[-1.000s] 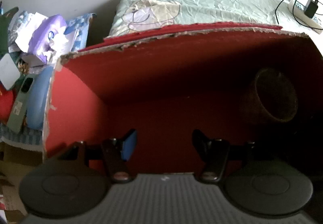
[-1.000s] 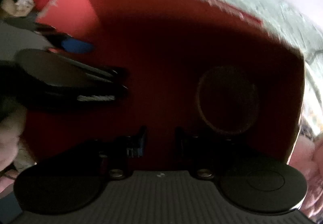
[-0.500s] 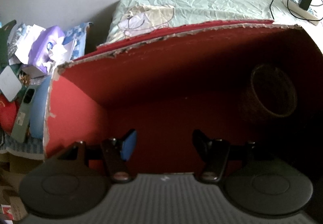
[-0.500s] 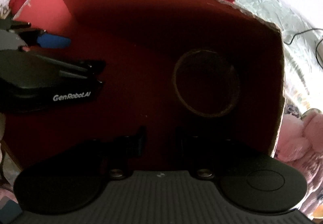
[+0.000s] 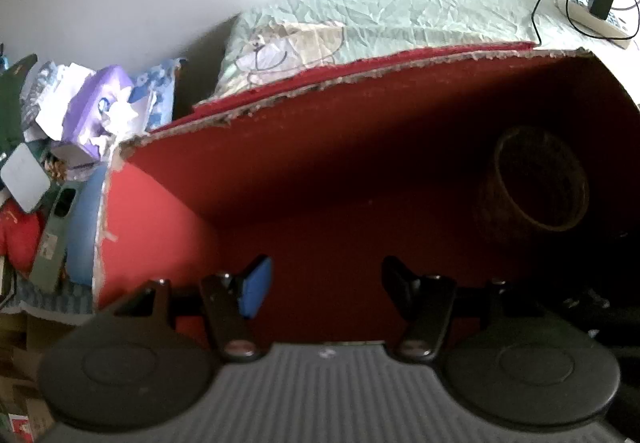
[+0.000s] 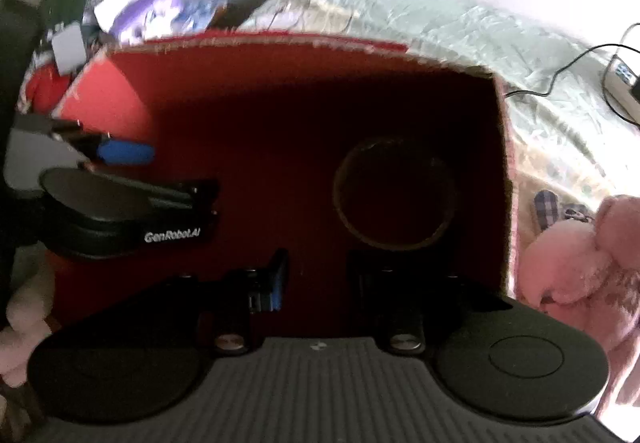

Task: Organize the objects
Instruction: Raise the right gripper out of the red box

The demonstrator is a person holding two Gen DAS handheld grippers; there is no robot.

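Green bedsheet (image 5: 420,11), red box (image 5: 160,227), roll (image 5: 540,183) inside

A bed (image 5: 420,9) with a crumpled pale green sheet runs across the top of both views, against a white wall. On it sits a red cardboard box (image 5: 152,227) with torn edges, filling the middle of each frame, and a white power strip (image 5: 596,17) with a black charger and looped cable lies at the upper right. A pink plush toy (image 6: 576,263) rests on the sheet at the right edge of the right wrist view, just beside the box.
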